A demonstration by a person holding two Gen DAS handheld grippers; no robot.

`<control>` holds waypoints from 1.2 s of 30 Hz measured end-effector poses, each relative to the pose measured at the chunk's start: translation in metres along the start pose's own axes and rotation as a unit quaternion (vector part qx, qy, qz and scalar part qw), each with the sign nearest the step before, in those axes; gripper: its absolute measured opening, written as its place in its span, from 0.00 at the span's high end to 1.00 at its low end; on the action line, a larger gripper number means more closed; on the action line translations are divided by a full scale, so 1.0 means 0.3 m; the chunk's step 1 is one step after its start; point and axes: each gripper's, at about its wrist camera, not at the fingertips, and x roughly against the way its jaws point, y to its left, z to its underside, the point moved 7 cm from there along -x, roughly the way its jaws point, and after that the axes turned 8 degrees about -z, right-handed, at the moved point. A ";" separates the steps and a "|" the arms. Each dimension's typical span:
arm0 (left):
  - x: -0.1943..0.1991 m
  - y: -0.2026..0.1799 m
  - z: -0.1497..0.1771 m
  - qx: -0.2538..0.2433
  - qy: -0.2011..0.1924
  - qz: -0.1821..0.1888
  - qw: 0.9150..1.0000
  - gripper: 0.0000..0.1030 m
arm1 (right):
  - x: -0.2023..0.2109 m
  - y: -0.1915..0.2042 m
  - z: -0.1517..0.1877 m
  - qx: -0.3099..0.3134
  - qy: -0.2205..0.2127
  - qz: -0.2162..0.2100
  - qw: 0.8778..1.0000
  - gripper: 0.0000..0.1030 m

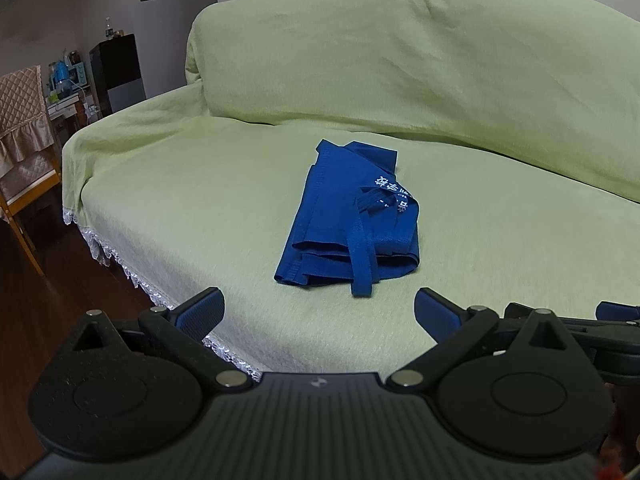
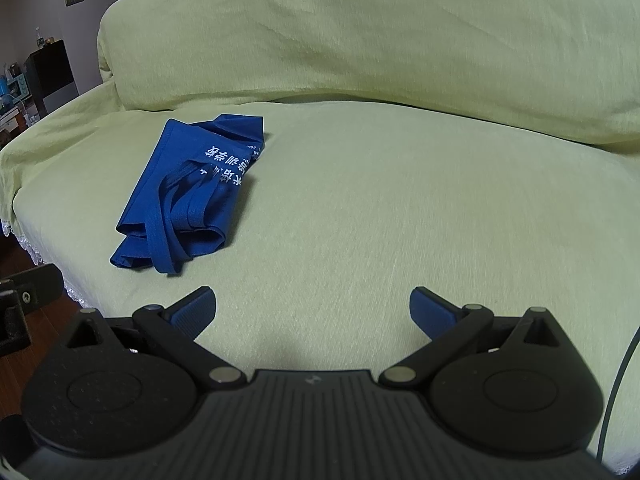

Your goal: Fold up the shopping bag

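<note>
In your left wrist view, the blue shopping bag (image 1: pixel 344 216) lies in a loosely folded bundle about midway across the seat of the green-covered sofa (image 1: pixel 180 208), between the lace-trimmed front edge and the backrest, with a strap (image 1: pixel 360 256) trailing out over its near end. Your left gripper (image 1: pixel 320 308) hovers over the front edge with its fingers spread wide and nothing between them; the bag sits just ahead of it. In your right wrist view, the same bag (image 2: pixel 188 192) lies off toward the seat's left end, well apart from your right gripper (image 2: pixel 312 308), whose fingers also stand wide apart and empty over bare cover. The bundle is layered but untidy (white lettering shows on one rumpled flap), so this could be a bag partway into folding or one just set down folded; I can't tell which. The risk from here, as I judge it: pinch only the loose strap and the layers will slide apart, and the soft cover may bunch up under the fingers and come along with the fabric.
</note>
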 end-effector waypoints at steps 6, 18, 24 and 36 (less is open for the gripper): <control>0.003 0.003 0.008 0.002 -0.007 0.000 1.000 0.01 | -0.002 -0.011 0.003 0.000 0.000 0.001 1.000 0.01; -0.016 0.019 0.005 0.003 0.003 -0.009 1.000 0.01 | -0.006 -0.001 -0.001 -0.007 0.004 0.004 1.000 0.01; -0.023 0.016 0.010 0.000 0.007 -0.012 1.000 0.01 | 0.000 -0.012 0.003 -0.009 0.004 0.004 1.000 0.01; -0.060 0.011 0.028 -0.001 0.005 -0.006 1.000 0.01 | -0.006 -0.021 0.019 -0.001 -0.016 -0.010 1.000 0.01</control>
